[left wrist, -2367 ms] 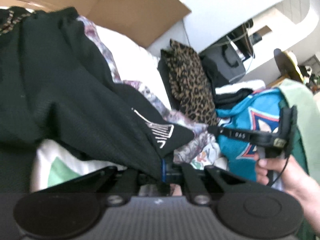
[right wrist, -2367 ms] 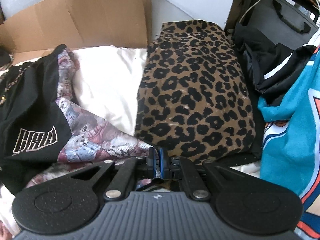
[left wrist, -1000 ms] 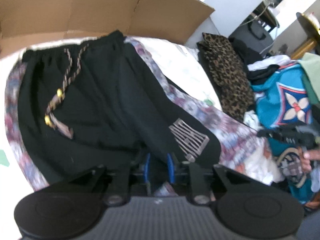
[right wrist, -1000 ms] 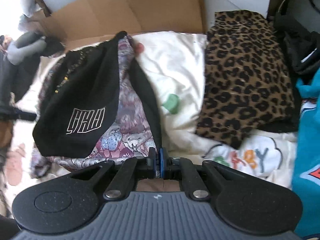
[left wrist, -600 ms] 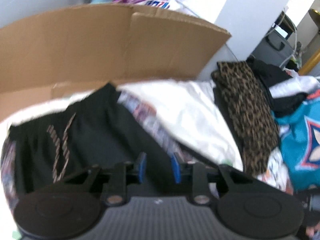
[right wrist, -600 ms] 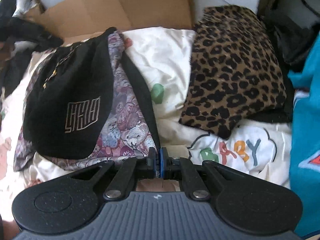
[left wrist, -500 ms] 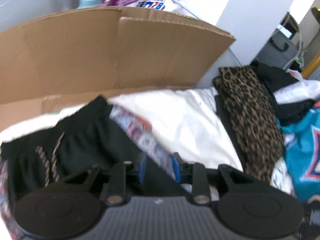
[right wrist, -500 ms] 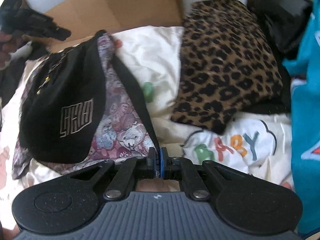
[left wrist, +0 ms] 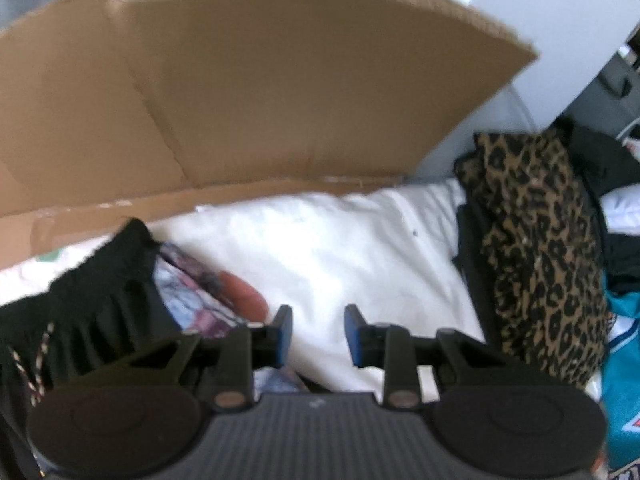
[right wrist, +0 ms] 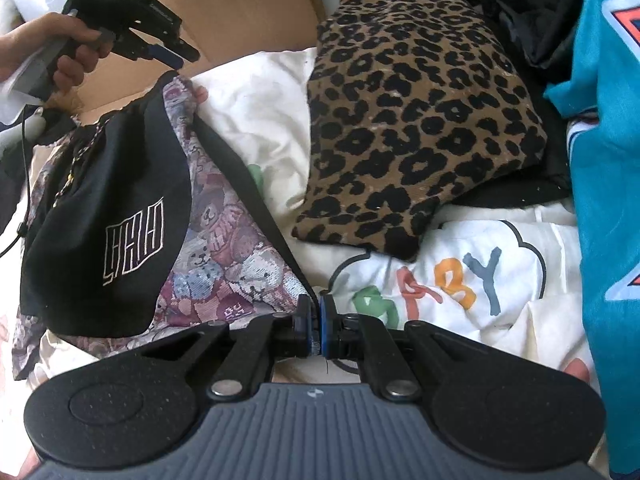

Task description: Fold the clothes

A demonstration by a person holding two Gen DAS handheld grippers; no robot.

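Right wrist view first: the right gripper (right wrist: 315, 330) sits low at the near edge of the bed, jaws pinched together on the hem corner of the black shorts with the teddy-bear patchwork panel (right wrist: 216, 248). Those shorts are spread out to the left of the gripper, one black leg with a white outlined logo (right wrist: 134, 234) folded over the bear print.

Up in the top left corner, a hand (right wrist: 60, 48) grips the left gripper (right wrist: 176, 50) in the air, tilted down over the waistband end of the shorts, not touching the fabric. Left wrist view shows its jaws standing apart with nothing between them (left wrist: 316, 330), pointed at the white bedsheet (left wrist: 340, 248).

Hard to read: the left wrist picture is pretty blurry, and there's a pinkish blob by the waistband I can't make out. The shorts' drawstring (left wrist: 38, 364) is cut off at the left edge.

Room-wise, the brown cardboard sheet (left wrist: 256, 92) walls off the far side, a folded leopard-print cloth (right wrist: 416, 120) sits right of the shorts with bare sheet between, and a teal jersey (right wrist: 608, 160) crowds the right edge.
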